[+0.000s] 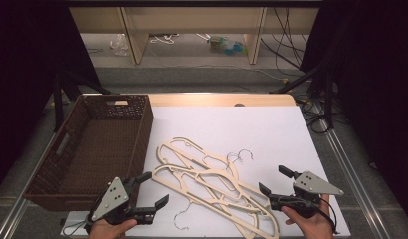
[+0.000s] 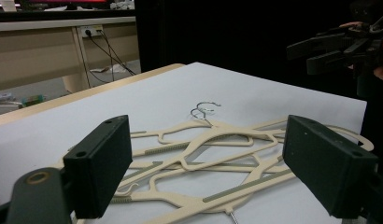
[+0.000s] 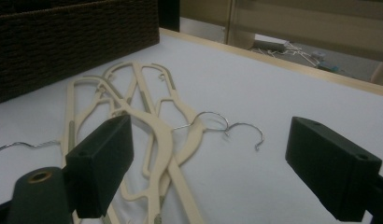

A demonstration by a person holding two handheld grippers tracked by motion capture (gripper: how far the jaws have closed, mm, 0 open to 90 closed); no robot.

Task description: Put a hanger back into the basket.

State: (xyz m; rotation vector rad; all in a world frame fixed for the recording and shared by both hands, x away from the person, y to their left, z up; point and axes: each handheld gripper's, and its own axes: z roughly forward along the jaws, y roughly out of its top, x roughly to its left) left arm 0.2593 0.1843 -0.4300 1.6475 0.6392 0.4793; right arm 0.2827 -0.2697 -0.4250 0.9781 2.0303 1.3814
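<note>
Nearest, both grippers hover low with fingers spread wide and empty — left gripper [image 1: 145, 191] at seven o'clock, right gripper [image 1: 276, 181] at five, likely poised for a grasp. Between them, ahead of both, the hangers [image 1: 212, 181] lie tangled flat on the tabletop [image 1: 271, 129] — untouched. Farther off, at ten o'clock, the basket [image 1: 142, 129] waits.

The right tongs [image 3: 208, 172] stand wide apart with nothing between the jaws; beyond them a heap of cream hangers [image 3: 133, 121] lies overlapping on the white surface [image 3: 283, 93]; two wire hooks [image 3: 227, 123] curl out beside it; a dark woven basket [image 3: 73, 42] sits at the surface's far edge.
</note>
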